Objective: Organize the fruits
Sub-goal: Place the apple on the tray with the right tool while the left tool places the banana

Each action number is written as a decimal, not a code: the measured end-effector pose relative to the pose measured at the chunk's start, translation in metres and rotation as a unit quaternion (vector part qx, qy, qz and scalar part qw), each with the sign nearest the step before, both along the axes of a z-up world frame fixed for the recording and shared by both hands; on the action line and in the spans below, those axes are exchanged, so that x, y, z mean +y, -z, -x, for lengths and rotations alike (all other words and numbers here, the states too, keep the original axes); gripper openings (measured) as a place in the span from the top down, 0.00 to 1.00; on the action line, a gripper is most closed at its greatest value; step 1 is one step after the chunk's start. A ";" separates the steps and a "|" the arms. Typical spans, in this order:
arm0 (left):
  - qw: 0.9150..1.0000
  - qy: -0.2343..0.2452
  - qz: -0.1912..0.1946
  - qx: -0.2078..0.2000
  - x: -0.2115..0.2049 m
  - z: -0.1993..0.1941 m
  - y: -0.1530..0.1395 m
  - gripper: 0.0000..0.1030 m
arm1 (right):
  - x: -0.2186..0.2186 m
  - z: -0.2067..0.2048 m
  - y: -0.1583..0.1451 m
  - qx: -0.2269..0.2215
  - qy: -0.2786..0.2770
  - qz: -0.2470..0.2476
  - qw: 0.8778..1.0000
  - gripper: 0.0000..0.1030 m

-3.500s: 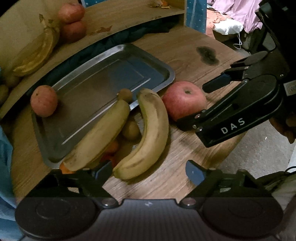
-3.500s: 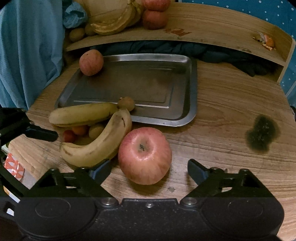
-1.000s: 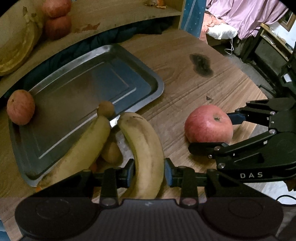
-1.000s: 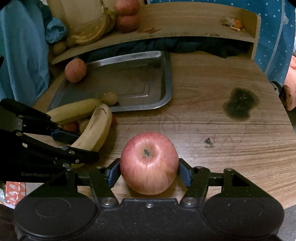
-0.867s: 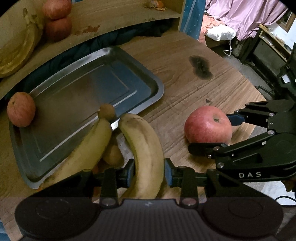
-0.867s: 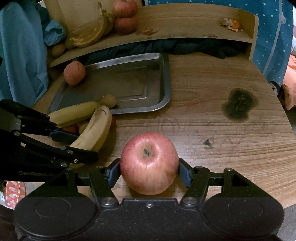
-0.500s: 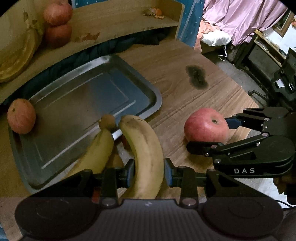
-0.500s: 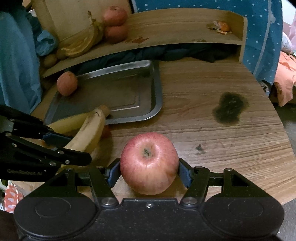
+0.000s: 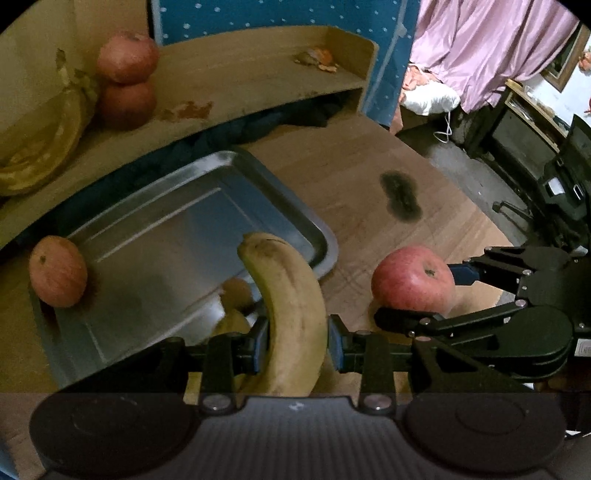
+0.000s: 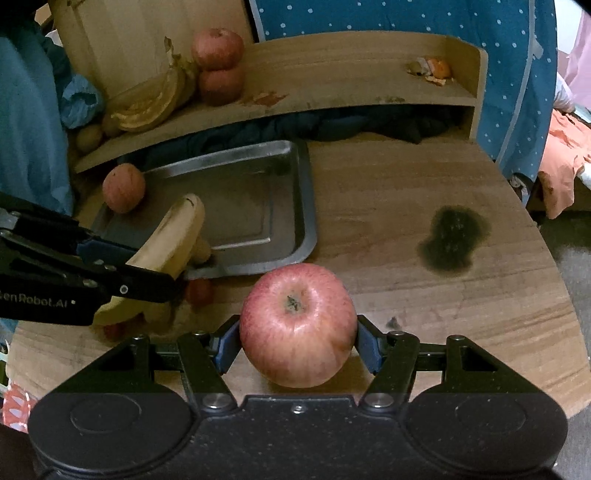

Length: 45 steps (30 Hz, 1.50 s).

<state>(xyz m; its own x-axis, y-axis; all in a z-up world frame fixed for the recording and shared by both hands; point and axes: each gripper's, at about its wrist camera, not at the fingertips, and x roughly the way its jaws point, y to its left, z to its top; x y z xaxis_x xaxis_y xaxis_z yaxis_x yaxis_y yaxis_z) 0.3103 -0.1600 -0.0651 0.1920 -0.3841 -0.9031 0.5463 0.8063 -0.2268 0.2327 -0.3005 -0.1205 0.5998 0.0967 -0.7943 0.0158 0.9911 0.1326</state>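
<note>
Only 1 small apple (image 9: 58, 271) sits at the tray's (image 9: 325, 240) left edge. The left gripper (image 9: 297, 345) pinches a banana (image 9: 291, 314), the right gripper (image 10: 297, 345) a red apple (image 10: 297, 325); small fruits (image 10: 199, 290) wait on the table (image 10: 424, 295).

Black hand-held gripper (image 10: 297, 341), blue fingertip pads (image 10: 226, 345), silver screws.

A dark stain (image 10: 453, 242) marks the wooden table (image 10: 424, 192) at right of centre. Dark cloth (image 10: 332, 127) is bunched under the shelf (image 10: 332, 74). Polka-dot blue fabric (image 10: 406, 18) hangs across the top, pink fabric (image 9: 480, 48) at upper right.
</note>
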 end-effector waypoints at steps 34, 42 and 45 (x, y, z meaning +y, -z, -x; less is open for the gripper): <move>0.998 -0.060 0.004 0.003 0.082 -0.134 0.042 0.64 | 0.077 -0.161 0.009 0.001 -0.053 0.024 0.998 0.37; 0.999 -0.049 0.012 0.009 0.077 -0.144 0.054 0.64 | 0.081 -0.181 0.019 0.015 -0.058 0.043 0.997 0.37; 0.999 -0.049 0.012 0.011 0.077 -0.146 0.057 0.64 | 0.082 -0.185 0.022 0.020 -0.056 0.045 0.997 0.37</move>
<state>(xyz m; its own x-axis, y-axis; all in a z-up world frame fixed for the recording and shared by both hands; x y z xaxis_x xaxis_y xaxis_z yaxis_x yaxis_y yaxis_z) 0.4560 -0.0832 -0.1218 0.2093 -0.3868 -0.8981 0.4591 0.8498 -0.2590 0.4175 -0.2187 -0.1421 0.5576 0.0887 -0.8253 -0.0929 0.9947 0.0441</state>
